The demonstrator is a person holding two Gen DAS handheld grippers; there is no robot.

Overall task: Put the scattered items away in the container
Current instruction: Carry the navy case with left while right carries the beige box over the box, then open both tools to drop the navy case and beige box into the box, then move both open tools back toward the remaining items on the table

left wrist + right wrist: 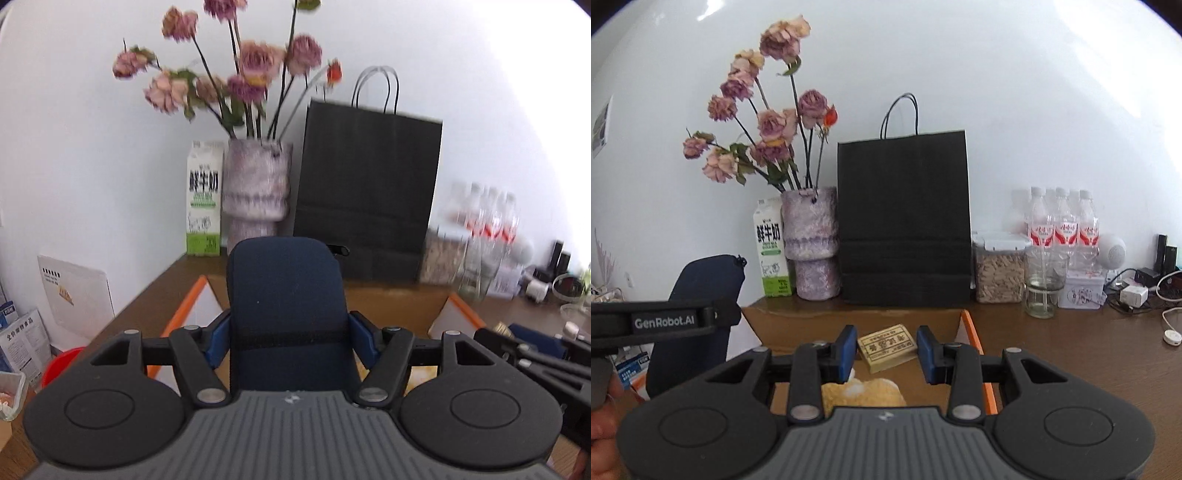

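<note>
A dark navy pouch (288, 314) stands upright between the blue pads (216, 343) of my left gripper (291, 341), which is shut on its sides. It hangs over an open cardboard box with orange-edged flaps (184, 306). In the right wrist view the same pouch (701, 295) shows at the left, above the box's left side. My right gripper (886, 354) is open over the box (975, 339), nothing between its pads. Below it, inside the box, lie a small tan printed packet (886, 347) and a yellow fluffy item (864, 393).
Along the wall behind the box stand a milk carton (772, 254), a vase of dried flowers (812, 243), a black paper bag (905, 221), a jar of oats (999, 269), water bottles (1063, 229) and a glass jar (1043, 284). Cables and chargers (1134, 295) lie at the right.
</note>
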